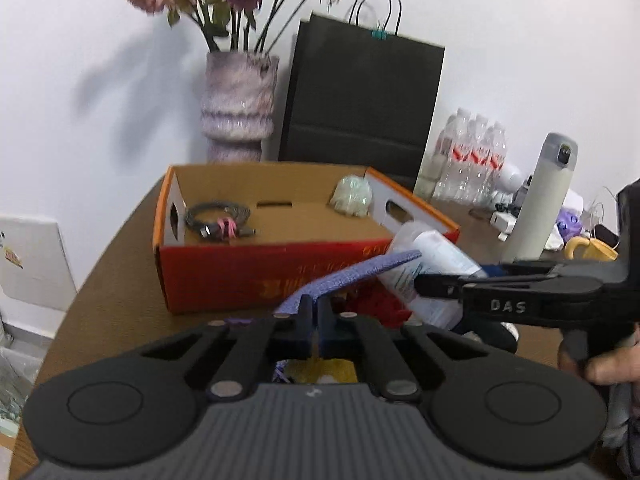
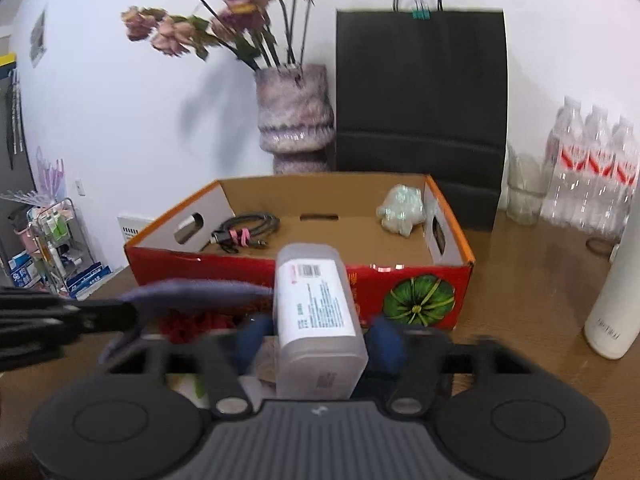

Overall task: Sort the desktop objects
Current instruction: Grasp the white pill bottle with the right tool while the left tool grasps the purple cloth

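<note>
My left gripper (image 1: 314, 304) is shut on the near end of a thin purple glittery sheet (image 1: 360, 270), which slants up toward the red-and-orange cardboard box (image 1: 248, 276). From the right, my right gripper (image 1: 432, 284) holds a translucent white labelled container (image 1: 436, 252) just in front of the box. In the right wrist view the container (image 2: 316, 296) sits between the blue pads (image 2: 256, 336) of the right gripper (image 2: 320, 336), off the table. The purple sheet (image 2: 200, 292) and left gripper (image 2: 120, 312) show at the left. Inside the box (image 2: 416, 300) lie a coiled cable (image 2: 244, 230) and a pale green-white lump (image 2: 402, 208).
A red fuzzy item (image 1: 380, 304) lies on the brown table under the grippers. Behind the box stand a vase of flowers (image 1: 238, 104) and a black paper bag (image 1: 360, 100). To the right are packed water bottles (image 2: 592, 172), a glass jar (image 2: 524, 192), a white flask (image 2: 616, 300) and a yellow mug (image 1: 588, 248).
</note>
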The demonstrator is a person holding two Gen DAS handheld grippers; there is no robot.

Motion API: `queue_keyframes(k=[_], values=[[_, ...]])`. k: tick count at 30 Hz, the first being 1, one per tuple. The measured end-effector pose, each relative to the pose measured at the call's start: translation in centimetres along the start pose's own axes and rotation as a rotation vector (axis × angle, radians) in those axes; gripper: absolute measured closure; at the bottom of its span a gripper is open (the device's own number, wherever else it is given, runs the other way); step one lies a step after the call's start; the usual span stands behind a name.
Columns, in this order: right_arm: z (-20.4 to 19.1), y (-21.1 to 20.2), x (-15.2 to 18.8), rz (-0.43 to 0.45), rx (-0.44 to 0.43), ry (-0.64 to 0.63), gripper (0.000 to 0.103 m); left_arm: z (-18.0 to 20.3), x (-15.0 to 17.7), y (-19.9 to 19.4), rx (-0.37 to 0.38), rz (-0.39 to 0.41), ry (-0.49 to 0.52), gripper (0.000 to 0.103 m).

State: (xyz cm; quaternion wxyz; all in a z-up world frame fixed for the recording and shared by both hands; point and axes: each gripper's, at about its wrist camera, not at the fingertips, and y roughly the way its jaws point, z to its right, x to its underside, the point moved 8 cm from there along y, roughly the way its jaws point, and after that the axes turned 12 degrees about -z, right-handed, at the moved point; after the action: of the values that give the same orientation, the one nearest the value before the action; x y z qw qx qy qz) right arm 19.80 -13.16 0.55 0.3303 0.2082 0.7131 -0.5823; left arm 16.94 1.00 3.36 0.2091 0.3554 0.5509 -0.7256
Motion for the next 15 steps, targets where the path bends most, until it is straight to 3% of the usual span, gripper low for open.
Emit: queue_keyframes(k=[10, 15], values=[[-0.4, -5.8, -0.7, 0.132, 0.019, 0.010, 0.064, 1.0, -4.2, -6.2, -0.014, 0.165, -0.001, 0.100], [0.3, -8.6, -2.7, 0.194, 0.022, 0.008, 0.064, 0.0, -7.6, -7.0, -0.082, 0.212, 0.025, 0.100]])
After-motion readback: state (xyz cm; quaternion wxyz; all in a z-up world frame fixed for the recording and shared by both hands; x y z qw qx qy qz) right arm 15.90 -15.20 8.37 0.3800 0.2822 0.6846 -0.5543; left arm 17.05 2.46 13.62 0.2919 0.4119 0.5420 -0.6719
